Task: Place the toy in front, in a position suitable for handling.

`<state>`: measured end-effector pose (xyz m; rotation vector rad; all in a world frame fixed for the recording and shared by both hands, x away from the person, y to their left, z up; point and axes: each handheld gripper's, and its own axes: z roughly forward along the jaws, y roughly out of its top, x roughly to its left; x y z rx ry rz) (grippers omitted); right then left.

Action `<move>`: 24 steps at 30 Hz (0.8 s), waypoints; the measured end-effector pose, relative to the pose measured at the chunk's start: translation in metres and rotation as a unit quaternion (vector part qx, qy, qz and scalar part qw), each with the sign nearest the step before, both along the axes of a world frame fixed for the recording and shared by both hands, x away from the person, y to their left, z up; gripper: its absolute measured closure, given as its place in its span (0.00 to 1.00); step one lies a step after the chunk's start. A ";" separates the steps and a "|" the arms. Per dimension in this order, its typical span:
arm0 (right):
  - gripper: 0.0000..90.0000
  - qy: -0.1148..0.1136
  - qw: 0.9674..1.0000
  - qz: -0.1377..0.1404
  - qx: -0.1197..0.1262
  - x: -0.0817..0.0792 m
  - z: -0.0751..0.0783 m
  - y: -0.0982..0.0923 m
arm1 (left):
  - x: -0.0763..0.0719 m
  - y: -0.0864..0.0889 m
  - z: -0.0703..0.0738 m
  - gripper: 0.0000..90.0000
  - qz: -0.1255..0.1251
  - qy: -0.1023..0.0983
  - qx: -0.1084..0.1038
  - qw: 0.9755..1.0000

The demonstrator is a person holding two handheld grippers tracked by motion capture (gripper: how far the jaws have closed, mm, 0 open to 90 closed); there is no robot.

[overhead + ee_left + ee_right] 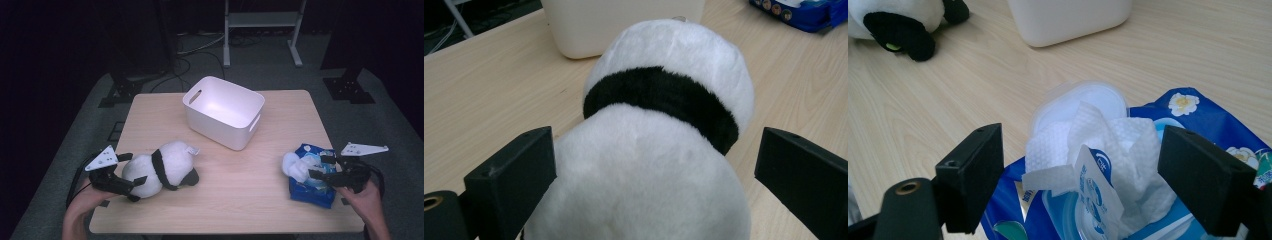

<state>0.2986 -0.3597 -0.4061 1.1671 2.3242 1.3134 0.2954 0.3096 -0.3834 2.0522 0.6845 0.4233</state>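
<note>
A: Where is the left gripper (131, 170)?
B: At the near left of the worktop (235, 200), jaws spread wide on either side of the toy panda (160, 170). In the left gripper view the white plush sits between them, with a gap at each jaw.

A: And the panda itself?
B: Lying on its side on the worktop, near the white bin (223, 111) that stands toward the far middle.

A: The right gripper (322, 166)?
B: Also open, at the near right, jaws straddling the white wipe (1098, 145) that sticks up out of the blue wipes pack (312, 190). The pack's round lid (1085, 97) is flipped open, and I can't tell whether either jaw touches the wipe.
</note>
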 end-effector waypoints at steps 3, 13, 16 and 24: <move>0.19 -0.001 1.000 0.000 0.004 0.000 0.000 -0.002 | 0.005 -0.004 0.002 0.02 -0.006 0.003 0.001 1.000; 0.19 -0.002 1.000 -0.003 0.006 -0.003 0.001 -0.008 | 0.018 -0.012 0.003 0.02 -0.022 0.019 0.016 0.999; 0.19 -0.004 1.000 -0.004 0.008 -0.003 0.002 -0.008 | 0.023 -0.015 0.003 0.02 -0.029 0.028 0.023 0.999; 0.19 0.001 1.000 0.004 0.001 0.000 0.000 -0.003 | 0.035 -0.020 0.001 0.02 -0.044 0.054 0.040 0.997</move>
